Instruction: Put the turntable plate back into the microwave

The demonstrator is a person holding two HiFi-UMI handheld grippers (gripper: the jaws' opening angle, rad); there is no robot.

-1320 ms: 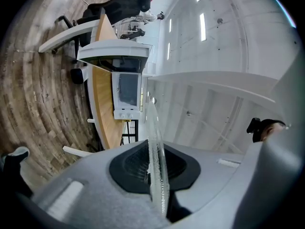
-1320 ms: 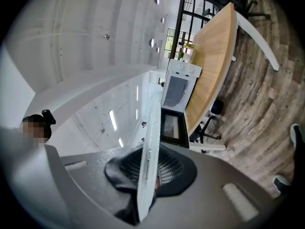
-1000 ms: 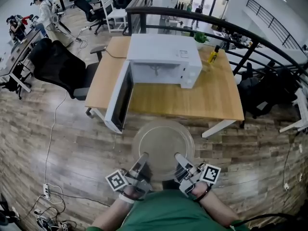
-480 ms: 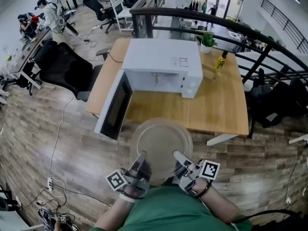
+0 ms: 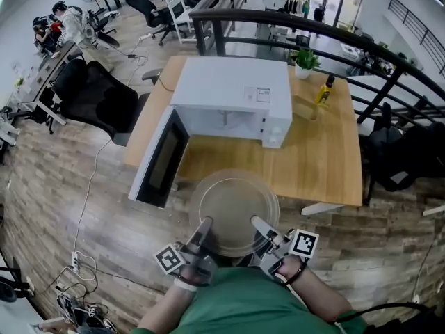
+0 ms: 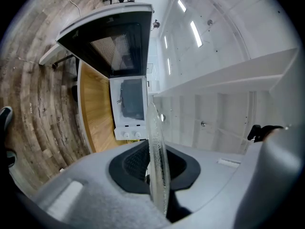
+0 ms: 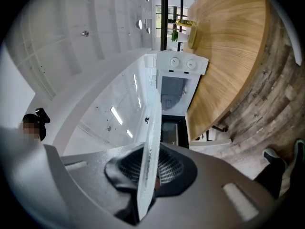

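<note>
Closer to the boxy white microwave (image 5: 233,92) comes the round, clear glass plate (image 5: 234,211). Left gripper (image 5: 204,227) and right gripper (image 5: 258,224) clench their fingers on its near rim, microwave straight ahead.

Free to pass over the bare table (image 5: 313,165) near the microwave (image 5: 233,89), straight to its open front. Blocked on the left by the open door (image 5: 161,160), swung out past the near table edge. Far right, bottle (image 5: 324,89) and plant (image 5: 304,60), well apart from the opening.
</note>
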